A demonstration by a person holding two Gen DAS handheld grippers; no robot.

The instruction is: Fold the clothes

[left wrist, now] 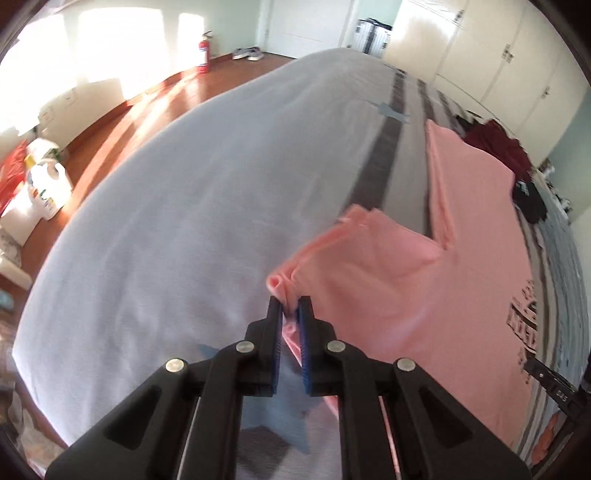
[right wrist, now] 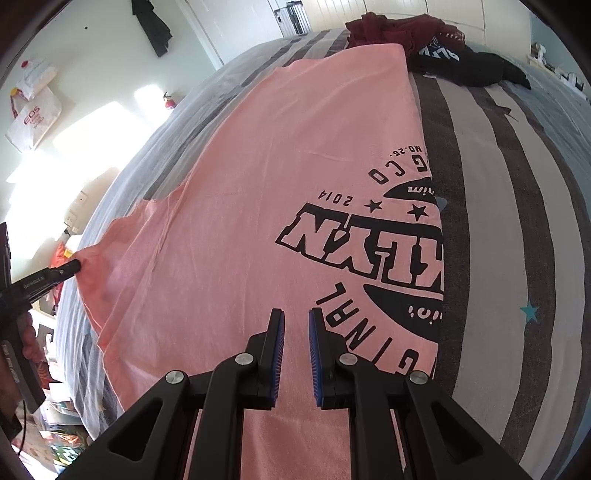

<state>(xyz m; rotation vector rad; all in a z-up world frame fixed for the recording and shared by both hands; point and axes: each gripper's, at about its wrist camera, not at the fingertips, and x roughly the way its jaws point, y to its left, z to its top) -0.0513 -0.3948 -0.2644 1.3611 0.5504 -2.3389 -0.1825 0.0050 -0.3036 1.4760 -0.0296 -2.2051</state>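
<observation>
The left gripper (left wrist: 290,310) is clamped on a bunched fold of the pink shirt's (left wrist: 461,258) sleeve (left wrist: 354,254), the cloth pinched between its blue pads (left wrist: 306,339). From the right wrist view that same gripper (right wrist: 75,266) grips the sleeve at the shirt's left edge. The right gripper (right wrist: 296,317) hangs over the shirt (right wrist: 240,221) near its black print (right wrist: 373,240), jaws narrow with a gap and nothing between them. The shirt lies flat on the striped bed (right wrist: 498,258), print up. Beyond it, at the far end, lie a dark red garment (right wrist: 391,27) and a black one (right wrist: 469,66), just beside the shirt's far edge. A fire extinguisher (left wrist: 204,53) stands on the wooden floor (left wrist: 155,107), well apart.
</observation>
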